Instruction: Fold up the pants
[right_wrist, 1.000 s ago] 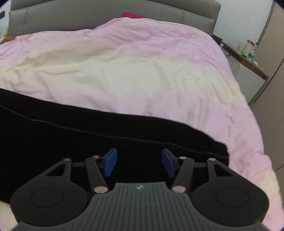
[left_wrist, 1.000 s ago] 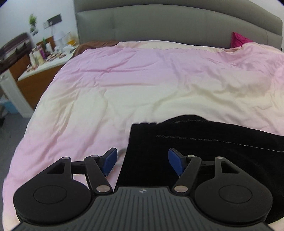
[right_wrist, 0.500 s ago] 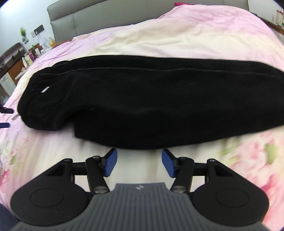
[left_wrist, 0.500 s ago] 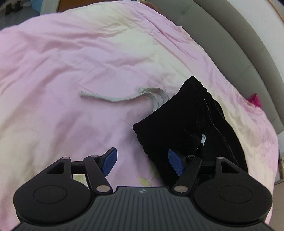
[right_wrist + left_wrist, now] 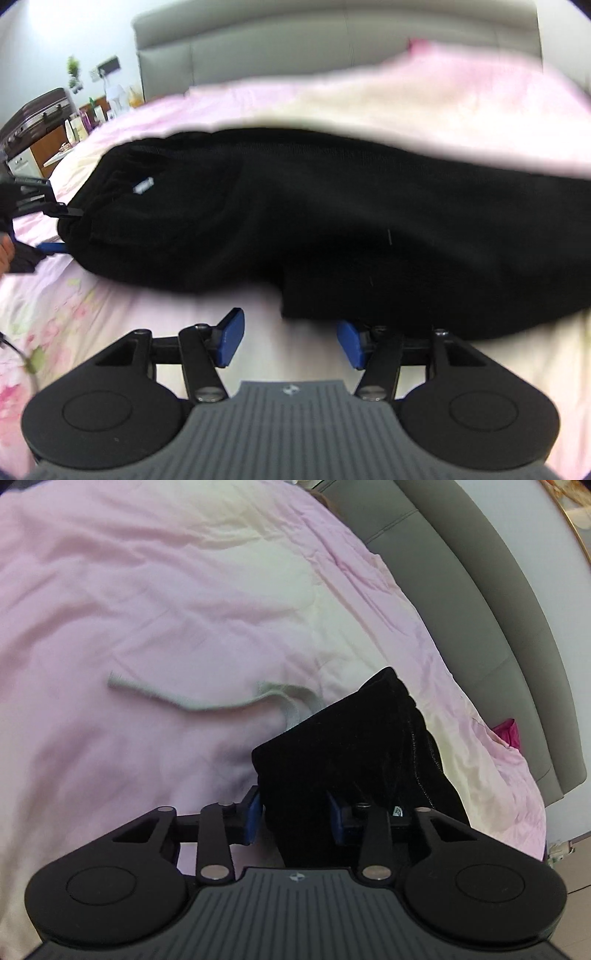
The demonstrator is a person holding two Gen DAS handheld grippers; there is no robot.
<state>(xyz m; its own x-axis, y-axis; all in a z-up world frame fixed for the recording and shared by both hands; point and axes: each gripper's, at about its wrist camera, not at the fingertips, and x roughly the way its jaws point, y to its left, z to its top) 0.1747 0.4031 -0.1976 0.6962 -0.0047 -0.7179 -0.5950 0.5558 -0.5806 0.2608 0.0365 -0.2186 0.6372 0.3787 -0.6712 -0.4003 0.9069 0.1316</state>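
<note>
On the pink duvet (image 5: 155,602), the left gripper (image 5: 293,818) has just been closing on the waistband end of the black pants (image 5: 332,221), the right gripper (image 5: 290,341) gapes empty beside their near edge, so next likely grasping there to fold

Black grippers (image 5: 293,818), blue pads (image 5: 231,338), silver screws, ribbed grey bodies.

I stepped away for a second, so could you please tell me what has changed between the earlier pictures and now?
The left gripper moved in on the waistband end of the black fleece pants, and its jaws have just been closing, with that corner between the blue pads. The right gripper swung along the pants' near edge, jaws open and empty. The pants and their pale drawstring lie on the pink duvet as before.
</note>
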